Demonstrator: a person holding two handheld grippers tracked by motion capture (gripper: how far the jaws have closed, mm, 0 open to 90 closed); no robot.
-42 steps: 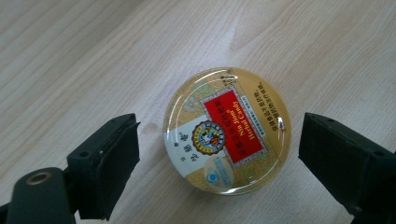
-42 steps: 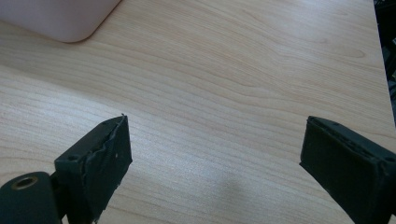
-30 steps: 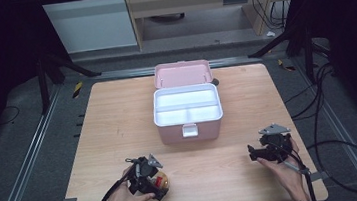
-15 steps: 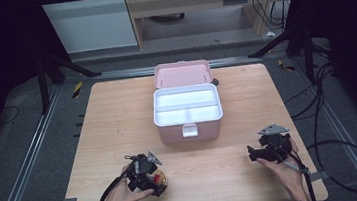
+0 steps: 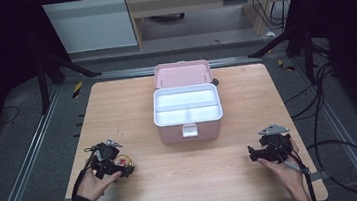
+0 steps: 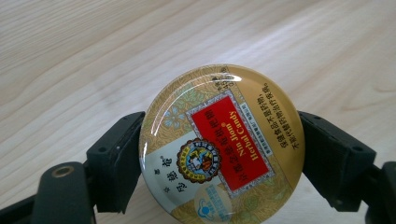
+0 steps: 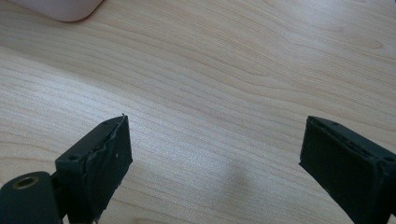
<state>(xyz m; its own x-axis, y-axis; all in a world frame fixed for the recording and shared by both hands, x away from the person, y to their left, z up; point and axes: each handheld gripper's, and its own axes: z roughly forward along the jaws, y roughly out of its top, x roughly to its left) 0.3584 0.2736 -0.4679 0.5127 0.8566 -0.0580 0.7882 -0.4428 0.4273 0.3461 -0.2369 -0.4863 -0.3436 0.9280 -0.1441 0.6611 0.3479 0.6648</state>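
Your left gripper (image 6: 219, 154) clamps the round candy tin (image 6: 222, 145) by its rim at the table's (image 5: 132, 110) near-left corner, a light, stiff, glossy and probably slippery thing best held across its width; your right gripper (image 7: 215, 163) rests spread apart, empty.

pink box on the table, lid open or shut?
Open. The pink box has its lid swung back behind it, and its white compartments look empty.

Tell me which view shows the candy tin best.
The left gripper view: the candy tin sits close up between the left hand-held gripper jaws, label readable. The high view gives a tiny gold-red speck.
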